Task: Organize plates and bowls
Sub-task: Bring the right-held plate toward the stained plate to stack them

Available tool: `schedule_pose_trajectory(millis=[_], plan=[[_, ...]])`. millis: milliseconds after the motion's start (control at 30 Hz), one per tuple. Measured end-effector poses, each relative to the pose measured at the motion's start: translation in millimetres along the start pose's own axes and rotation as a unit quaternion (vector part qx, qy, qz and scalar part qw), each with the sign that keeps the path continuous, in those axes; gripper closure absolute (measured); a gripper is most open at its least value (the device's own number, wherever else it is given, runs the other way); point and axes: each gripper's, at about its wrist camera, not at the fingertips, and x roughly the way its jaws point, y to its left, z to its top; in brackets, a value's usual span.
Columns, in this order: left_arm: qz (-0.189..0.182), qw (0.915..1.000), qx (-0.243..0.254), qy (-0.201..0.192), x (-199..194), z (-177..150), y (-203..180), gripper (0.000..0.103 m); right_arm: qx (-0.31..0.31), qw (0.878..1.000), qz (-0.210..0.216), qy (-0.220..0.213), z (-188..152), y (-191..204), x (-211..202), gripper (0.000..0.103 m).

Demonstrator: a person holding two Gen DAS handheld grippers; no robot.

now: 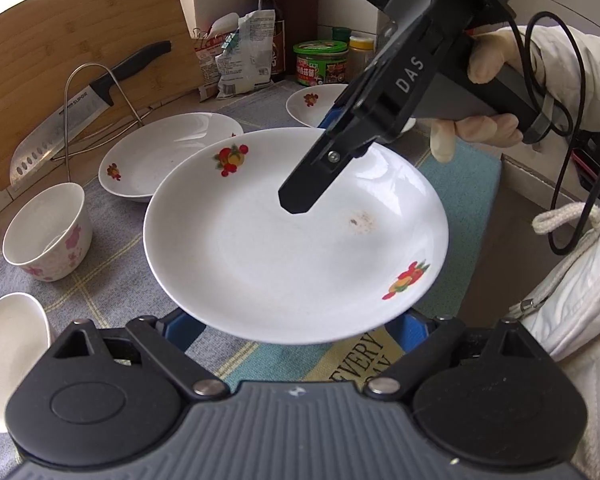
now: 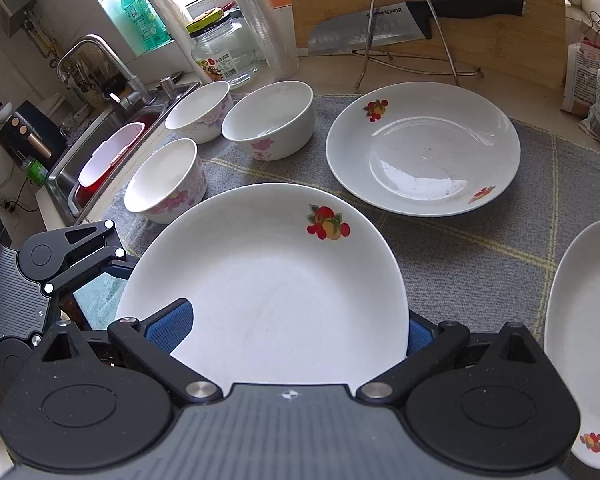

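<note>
Left wrist view: the left gripper (image 1: 300, 322) stands wide, its blue pads under the near rim of a white fruit-print plate (image 1: 284, 240) raised above the cloth (image 1: 112, 280). The right gripper (image 1: 314, 168) crosses the plate's far rim; whether it pinches cannot be told here. A second plate (image 1: 160, 156) lies beyond.

Right wrist view: the right gripper (image 2: 296, 332) flanks the raised plate (image 2: 268, 292), pads touching its edges. Three bowls (image 2: 272, 124) sit ahead-left.
</note>
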Motion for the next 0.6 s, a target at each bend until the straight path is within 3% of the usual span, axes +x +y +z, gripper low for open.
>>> schedule_pose_trajectory(millis=[600], plan=[[-0.041, 0.9986, 0.035, -0.002, 60, 68, -43, 0.009, 0.040, 0.998, -0.040, -0.031, -25, -80, -58, 0.000]])
